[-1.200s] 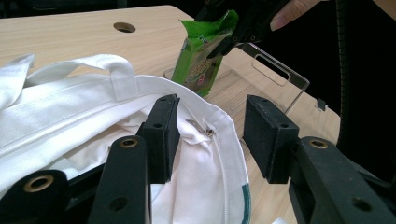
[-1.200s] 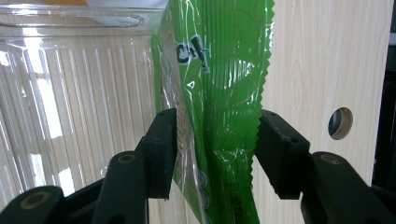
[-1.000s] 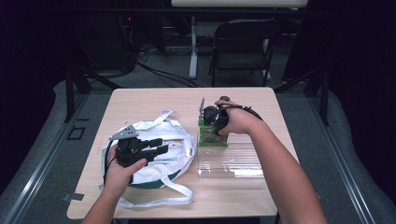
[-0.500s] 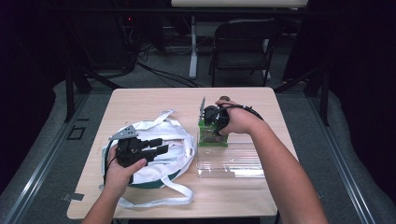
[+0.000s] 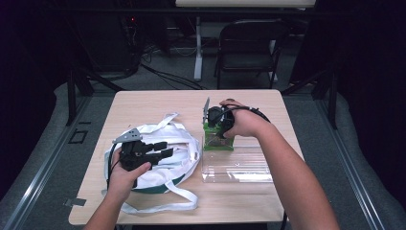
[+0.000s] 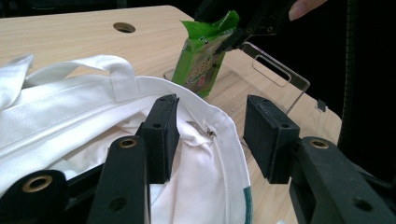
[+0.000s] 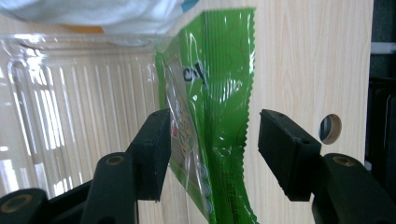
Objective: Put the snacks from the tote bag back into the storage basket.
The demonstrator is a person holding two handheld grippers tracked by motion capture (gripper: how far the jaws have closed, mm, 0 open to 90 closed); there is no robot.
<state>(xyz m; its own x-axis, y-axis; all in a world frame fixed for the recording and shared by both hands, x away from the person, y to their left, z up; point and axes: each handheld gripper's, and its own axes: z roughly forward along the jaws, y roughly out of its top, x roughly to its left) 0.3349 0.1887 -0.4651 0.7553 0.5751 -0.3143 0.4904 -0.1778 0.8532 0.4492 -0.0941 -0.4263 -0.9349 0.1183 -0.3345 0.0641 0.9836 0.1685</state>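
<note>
My left claw (image 6: 210, 135) is spread wide, gripping nothing; its jaws stand either side of the rim of the white bag (image 6: 84, 121), one jaw over the cloth inside the opening, the other outside the hem and apart from it. A small metal zipper pull (image 6: 201, 130) lies on the fabric between them. From above, my left claw (image 5: 163, 148) rests on top of the white bag (image 5: 179, 153), my left hand (image 5: 125, 172) behind it, near the table's left front part. The bag lies flat and crumpled, its white straps (image 5: 167, 203) trailing toward the front edge.

My right claw (image 7: 210, 154) is also released, jaws well apart, with the green packet (image 7: 210, 116) between them; I cannot tell whether either jaw touches the wrapper. The packet shows a serrated edge and shiny film, and lies partly over the clear plastic tray (image 7: 70, 116), whose ribbed floor lets the wood show through. In the high view my right claw (image 5: 210, 129) points down at the green packet (image 5: 218, 141), my right hand (image 5: 244, 122) wrapped round it, near the table's middle. The packet stands at the far edge of the clear plastic tray (image 5: 237, 167), which lies just right of the bag.

In the left gripper view the green packet (image 6: 205, 60) stands upright beyond the bag's rim, my right claw (image 6: 238, 37) at its top, the tray's handle cut-out (image 6: 271, 70) behind it.

All this sits on the light wooden table (image 5: 153, 103), with a round hole (image 7: 330, 129) in its top. Beyond it stands a dark folding chair (image 5: 249, 52).
</note>
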